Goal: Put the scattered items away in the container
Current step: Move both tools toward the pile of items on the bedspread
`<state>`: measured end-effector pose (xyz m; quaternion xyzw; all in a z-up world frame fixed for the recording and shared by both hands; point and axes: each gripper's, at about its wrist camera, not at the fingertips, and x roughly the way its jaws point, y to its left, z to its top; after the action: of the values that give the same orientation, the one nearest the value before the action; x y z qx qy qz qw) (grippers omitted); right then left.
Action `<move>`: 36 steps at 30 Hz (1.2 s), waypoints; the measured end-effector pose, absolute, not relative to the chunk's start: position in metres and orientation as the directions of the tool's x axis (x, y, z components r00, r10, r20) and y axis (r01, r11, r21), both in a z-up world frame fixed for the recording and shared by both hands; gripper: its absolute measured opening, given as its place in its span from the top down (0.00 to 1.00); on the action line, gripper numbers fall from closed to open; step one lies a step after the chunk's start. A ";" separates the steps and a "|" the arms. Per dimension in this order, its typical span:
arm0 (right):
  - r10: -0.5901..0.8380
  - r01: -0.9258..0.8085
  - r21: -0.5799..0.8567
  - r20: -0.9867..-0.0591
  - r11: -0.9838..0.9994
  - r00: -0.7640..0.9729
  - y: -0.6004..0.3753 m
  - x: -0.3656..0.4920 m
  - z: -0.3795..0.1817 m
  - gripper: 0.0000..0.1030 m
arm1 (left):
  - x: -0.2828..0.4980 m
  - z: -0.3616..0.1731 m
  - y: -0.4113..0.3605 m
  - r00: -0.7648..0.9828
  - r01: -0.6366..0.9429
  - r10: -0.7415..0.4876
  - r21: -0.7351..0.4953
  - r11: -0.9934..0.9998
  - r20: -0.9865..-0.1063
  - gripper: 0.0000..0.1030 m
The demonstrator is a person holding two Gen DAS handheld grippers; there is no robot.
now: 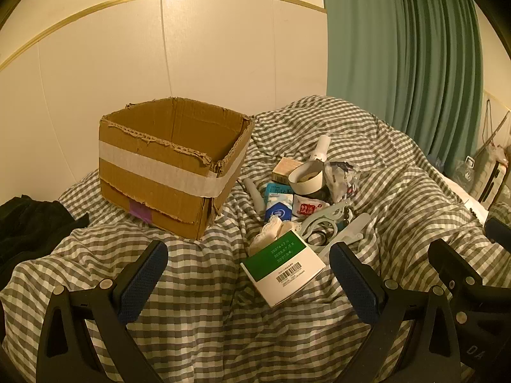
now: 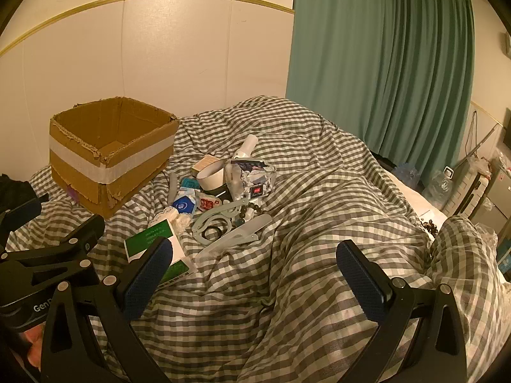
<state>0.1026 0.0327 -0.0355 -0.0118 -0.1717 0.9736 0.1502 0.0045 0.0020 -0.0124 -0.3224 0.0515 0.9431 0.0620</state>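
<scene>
We recorded both claws held low over a bed covered by a grey-and-white checked duvet (image 1: 198, 335). The left claw (image 1: 249, 282) had its blue-padded fingers spread wide apart, gripping nothing. The right claw (image 2: 255, 279) was likewise spread wide and gripped nothing.

The cardboard box (image 1: 172, 166) stood on the duvet at far left, open at the top, with a band of white tape around its walls and ragged torn edges. In the right wrist view we saw its bare floor at the far corner; the rest of the interior was hidden by the near wall.

The scattered items lay in a loose pile to the right of the box, none inside it as far as we could tell. Nearest to the left claw lay a green-and-white carton (image 1: 282, 266) with a barcode, tilted on the folds. Just beyond it was a piece of white lace fabric (image 1: 271, 228). Farther back we noted a blue-and-white packet (image 1: 278, 206), a small red-and-white sachet (image 1: 308, 207), a roll of wide white tape (image 1: 306, 177), a small tan box (image 1: 286, 169) and a white tube-shaped bottle (image 1: 321, 148). A pale comb (image 2: 233, 239) lay at the near right edge of the pile, beside a light plastic hanger-like piece (image 2: 214, 220).

A green curtain (image 2: 383, 73) hung at far right.
</scene>
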 end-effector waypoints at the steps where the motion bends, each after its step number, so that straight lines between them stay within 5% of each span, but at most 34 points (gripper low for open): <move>1: 0.296 -0.288 -0.338 0.028 -0.896 -0.955 0.033 0.103 -0.035 0.00 | 0.004 -0.012 0.002 -0.784 -0.156 0.089 0.056 -0.986 -0.614 0.00; 36: 0.320 -0.286 -0.375 -0.031 -0.882 -0.947 0.043 0.095 -0.034 0.00 | -0.005 -0.019 -0.002 -0.752 -0.217 0.132 0.054 -0.975 -0.645 0.00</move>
<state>0.0955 0.0427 -0.0345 -0.0462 -0.1860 0.9689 0.1565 -0.0046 -0.0021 -0.0185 -0.3392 0.0629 0.9339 0.0935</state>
